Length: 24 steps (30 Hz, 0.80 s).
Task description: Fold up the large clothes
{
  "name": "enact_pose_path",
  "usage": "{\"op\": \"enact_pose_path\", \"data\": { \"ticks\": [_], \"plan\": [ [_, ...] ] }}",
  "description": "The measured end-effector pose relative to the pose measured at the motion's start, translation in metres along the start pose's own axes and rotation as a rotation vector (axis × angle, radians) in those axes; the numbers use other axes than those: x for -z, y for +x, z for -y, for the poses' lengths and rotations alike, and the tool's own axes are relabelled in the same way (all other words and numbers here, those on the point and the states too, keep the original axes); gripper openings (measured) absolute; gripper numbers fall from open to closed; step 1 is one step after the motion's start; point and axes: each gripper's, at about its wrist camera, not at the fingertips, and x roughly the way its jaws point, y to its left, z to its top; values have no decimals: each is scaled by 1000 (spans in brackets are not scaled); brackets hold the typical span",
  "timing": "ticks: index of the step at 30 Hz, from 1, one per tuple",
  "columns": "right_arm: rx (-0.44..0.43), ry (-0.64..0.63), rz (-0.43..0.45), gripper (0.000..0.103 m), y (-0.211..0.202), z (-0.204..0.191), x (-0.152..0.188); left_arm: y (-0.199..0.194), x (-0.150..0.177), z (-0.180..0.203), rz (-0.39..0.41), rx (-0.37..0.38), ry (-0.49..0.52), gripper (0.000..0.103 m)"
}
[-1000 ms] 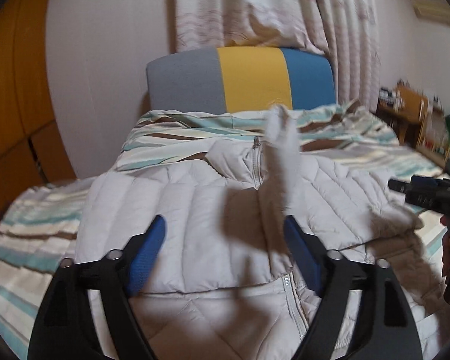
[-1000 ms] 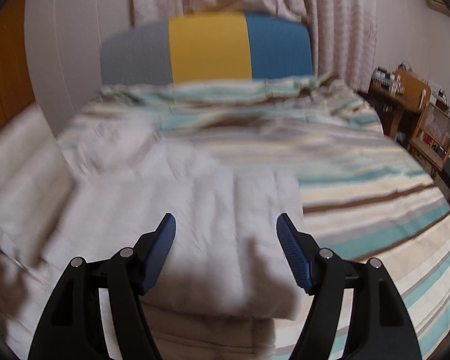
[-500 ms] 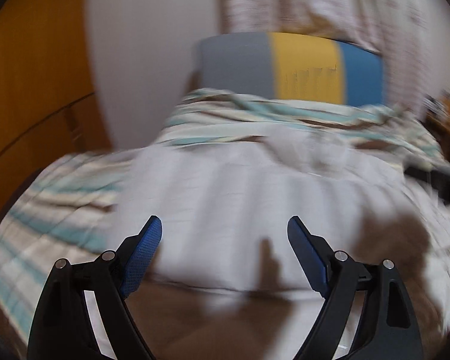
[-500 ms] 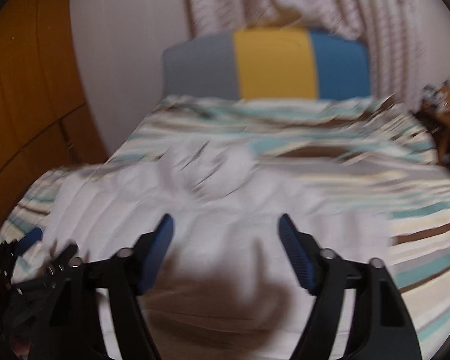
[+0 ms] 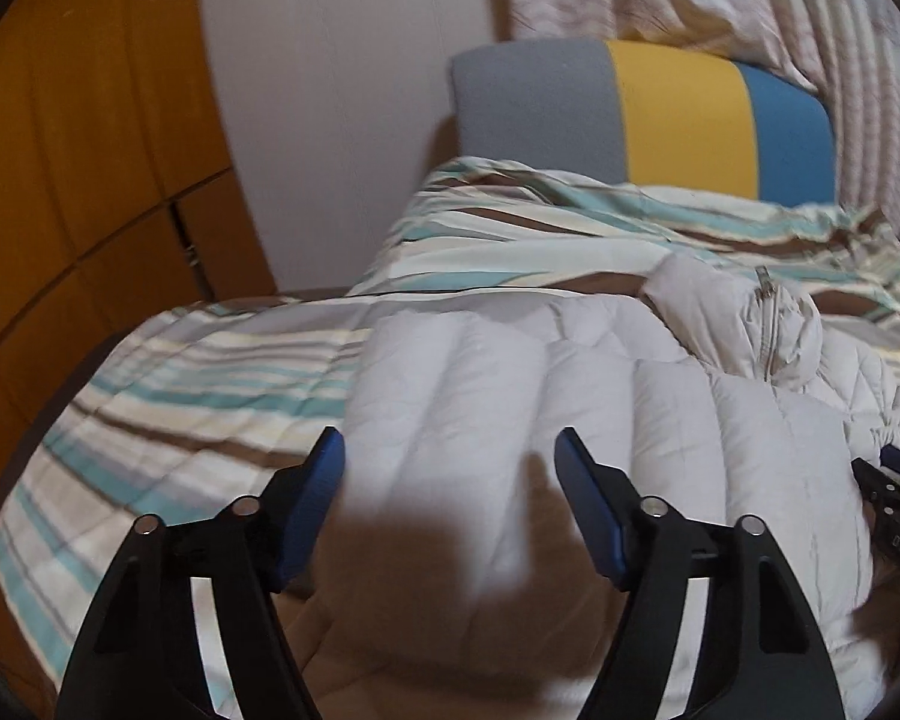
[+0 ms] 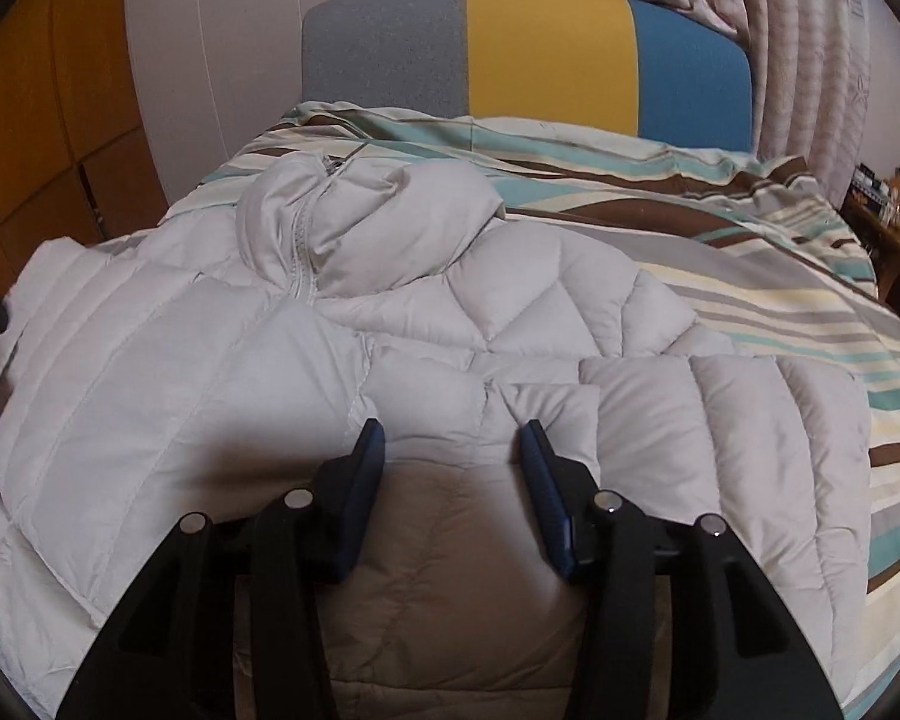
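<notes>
A pale grey quilted down jacket (image 6: 510, 312) lies on the striped bed, both sleeves folded in over its front, collar and zip (image 6: 303, 240) at the far end. It also shows in the left wrist view (image 5: 540, 396). My left gripper (image 5: 450, 456) is open and empty, low over the jacket's left folded sleeve. My right gripper (image 6: 453, 438) is open and empty, low over the jacket's middle, its jaws narrower than before. The right gripper's tip shows at the right edge of the left wrist view (image 5: 894, 480).
The striped duvet (image 6: 750, 252) covers the bed around the jacket. A grey, yellow and blue headboard (image 6: 546, 54) stands at the far end, curtains behind it. An orange wooden wardrobe (image 5: 78, 150) is on the left. A wooden shelf (image 6: 894, 228) stands at the right.
Both grippers swung left over the jacket. The raised sleeve seen a second ago now lies flat. The right gripper's jaws have narrowed a little.
</notes>
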Motion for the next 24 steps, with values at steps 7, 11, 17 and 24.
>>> {"op": "enact_pose_path", "data": {
  "ticks": [7,11,17,24],
  "plan": [
    [-18,11,8,48,-4,3,2,79,-11,-12,-172,-10,-47,59],
    [-30,-7,1,48,-1,1,3,103,1,-27,-202,50,-117,59],
    [-28,-14,-7,48,2,0,2,105,5,-26,-193,52,-122,60],
    [-23,-16,-5,48,3,0,3,60,-1,-32,-162,-28,-98,93]
  ]
}}
